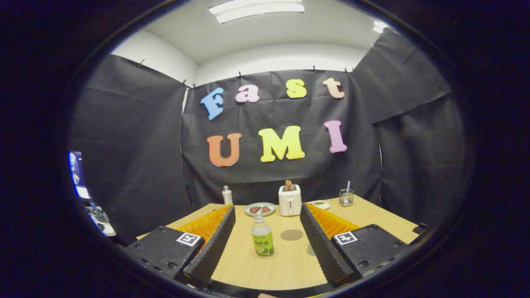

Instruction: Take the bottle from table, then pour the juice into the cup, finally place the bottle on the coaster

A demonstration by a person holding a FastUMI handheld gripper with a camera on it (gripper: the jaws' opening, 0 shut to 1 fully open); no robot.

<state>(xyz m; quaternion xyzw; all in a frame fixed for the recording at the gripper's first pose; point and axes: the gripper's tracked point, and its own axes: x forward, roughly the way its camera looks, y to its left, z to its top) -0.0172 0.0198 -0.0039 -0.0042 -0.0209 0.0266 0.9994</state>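
Observation:
A clear bottle (262, 236) with a green label and white cap stands upright on the wooden table (248, 269). It is between my two fingers, nearer the left one, and neither finger touches it. My gripper (267, 209) is open wide. A round brown coaster (292, 234) lies flat just right of the bottle, also between the fingers. A small glass cup (346, 197) with a stick in it stands beyond the right finger, near the table's far right edge.
Beyond the fingertips, a white toaster (290, 200) with a slice of bread stands at the back of the table. Beside it are a pale plate (260, 209) with brown food, a small white bottle (227, 195) and a small white dish (319, 204).

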